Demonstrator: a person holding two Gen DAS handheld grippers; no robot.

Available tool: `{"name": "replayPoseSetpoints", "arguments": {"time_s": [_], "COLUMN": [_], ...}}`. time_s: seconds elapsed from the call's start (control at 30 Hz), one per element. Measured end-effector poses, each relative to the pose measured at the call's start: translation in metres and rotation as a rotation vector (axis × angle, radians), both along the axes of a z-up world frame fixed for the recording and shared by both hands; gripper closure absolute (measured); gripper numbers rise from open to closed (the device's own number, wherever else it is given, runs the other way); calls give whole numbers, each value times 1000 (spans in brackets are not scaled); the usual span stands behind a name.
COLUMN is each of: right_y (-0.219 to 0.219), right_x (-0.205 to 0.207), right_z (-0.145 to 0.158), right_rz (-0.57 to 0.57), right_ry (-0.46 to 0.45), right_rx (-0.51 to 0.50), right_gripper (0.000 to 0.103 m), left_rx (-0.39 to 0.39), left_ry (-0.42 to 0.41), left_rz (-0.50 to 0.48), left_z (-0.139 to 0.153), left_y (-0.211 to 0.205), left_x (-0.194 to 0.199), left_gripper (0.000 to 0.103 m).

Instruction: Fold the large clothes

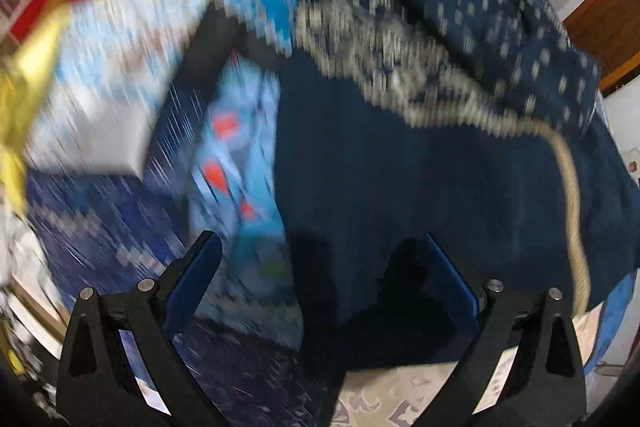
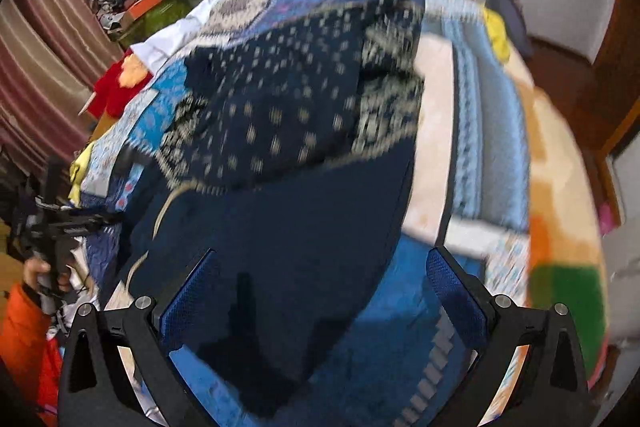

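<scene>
Here, a large navy garment point(image 1: 400, 167) is seen spread over a bed covered by a blue patchwork quilt point(image 1: 132, 39). Its upper part is patterned with pale dots and a band of cream motifs, while the lower part is plain dark blue, and a cream cord or trim point(image 1: 572, 211) is seen curving down its right edge in the left wrist view. The left gripper point(image 1: 320, 259) is held over the plain lower part of the garment, its blue-padded fingers point(image 1: 192, 283) spread wide with nothing clasped between them; whether the pads touch the cloth cannot be told through the motion blur. In the right wrist view the same garment point(image 2: 288, 227) is shown lying across the middle of the quilt point(image 2: 488, 131), the dotted portion folded or bunched above the plain portion. The right gripper point(image 2: 320, 267) is likewise parted wide, the garment's lower edge lying between and beneath its fingers point(image 2: 456, 291) without being pinched. A red garment point(image 2: 116, 87) with a pale orange patch is seen near the far left side of the bed, and a yellow cloth point(image 1: 28, 99) is seen at the left in the left wrist view. A striped curtain point(image 2: 44, 59) is seen hanging at the left of the room, and the left gripper point(image 2: 56, 223) is glimpsed there, held by a hand point(image 2: 40, 273) in an orange sleeve point(image 2: 20, 339).
</scene>
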State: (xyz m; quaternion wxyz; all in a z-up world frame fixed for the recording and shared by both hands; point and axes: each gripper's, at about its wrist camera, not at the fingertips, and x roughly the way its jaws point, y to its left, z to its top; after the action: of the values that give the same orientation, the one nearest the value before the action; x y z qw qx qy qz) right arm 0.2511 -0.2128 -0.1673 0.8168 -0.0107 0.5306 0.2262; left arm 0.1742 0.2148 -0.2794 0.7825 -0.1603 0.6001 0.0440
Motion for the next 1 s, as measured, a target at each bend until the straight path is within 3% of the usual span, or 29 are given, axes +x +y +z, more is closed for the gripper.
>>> {"name": "replayPoseSetpoints", "arguments": {"time_s": [0.1, 0.2, 0.23, 0.27, 0.33, 0.43, 0.47, 0.53, 0.7, 1.0], "right_y": [-4, -1, 2, 4, 9, 17, 18, 22, 25, 34], "right_x": [-11, -19, -22, -24, -25, -21, -19, -14, -4, 55], "right_z": [-13, -22, -22, -22, -22, -20, -19, -16, 9, 63], "right_rz": [3, 9, 13, 20, 34, 60, 67, 75, 90, 67], "right_ry": [64, 67, 48, 36, 27, 32, 30, 29, -57, -210], "right_rx": [59, 68, 60, 53, 69, 108, 122, 140, 190, 219], "right_gripper": [3, 10, 21, 27, 50, 74, 79, 88, 91, 91], "left_rx": [-64, -183, -221, -254, -265, -236, -218, -168, -186, -109], "left_ry": [16, -20, -24, -35, -49, -58, -59, -61, -173, -390], "left_rz": [5, 30, 32, 36, 29, 0, -6, -15, 5, 14], "left_z": [-16, -21, -22, -21, -17, -7, -3, 7, 50, 145], "left_y": [-6, -8, -9, -10, -13, -23, -25, -26, -12, 16], "left_x": [-8, -14, -15, -17, -18, -16, -14, -6, 13, 79], "left_gripper": [3, 24, 36, 41, 53, 70, 81, 94, 95, 95]}}
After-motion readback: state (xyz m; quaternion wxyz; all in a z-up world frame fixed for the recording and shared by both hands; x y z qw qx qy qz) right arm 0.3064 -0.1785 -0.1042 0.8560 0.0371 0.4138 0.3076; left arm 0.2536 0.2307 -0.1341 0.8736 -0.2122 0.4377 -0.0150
